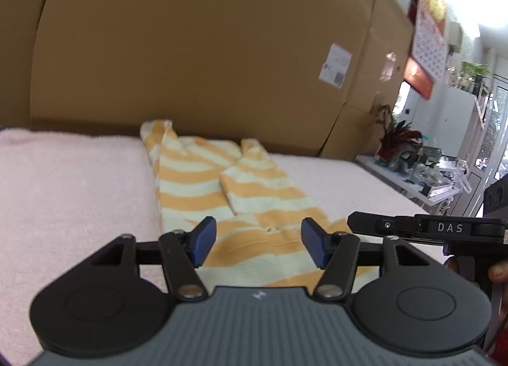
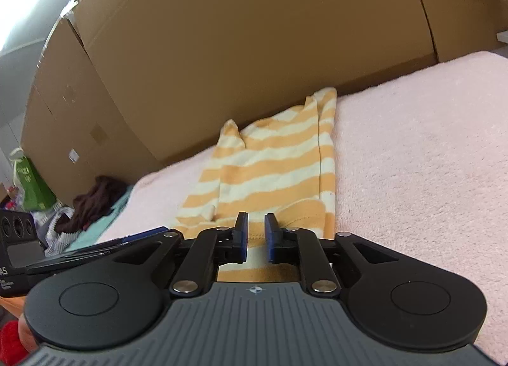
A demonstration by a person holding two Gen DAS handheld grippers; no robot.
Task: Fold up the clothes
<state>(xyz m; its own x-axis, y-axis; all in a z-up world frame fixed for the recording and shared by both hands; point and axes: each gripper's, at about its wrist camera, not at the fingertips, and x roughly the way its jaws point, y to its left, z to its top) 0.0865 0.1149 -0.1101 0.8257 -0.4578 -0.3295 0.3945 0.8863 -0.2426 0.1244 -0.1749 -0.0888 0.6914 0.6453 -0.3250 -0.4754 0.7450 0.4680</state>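
Two claws hover low over the near hem of a striped shirt: the left claw spread wide and empty, the right claw narrowed, gripping nothing. The shirt lies lengthwise on a pink blanket, sleeves folded inward, before cardboard boxes.

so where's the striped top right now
The striped top lies flat on the pink blanket, its far end near the cardboard boxes, its near hem just beyond both grippers.
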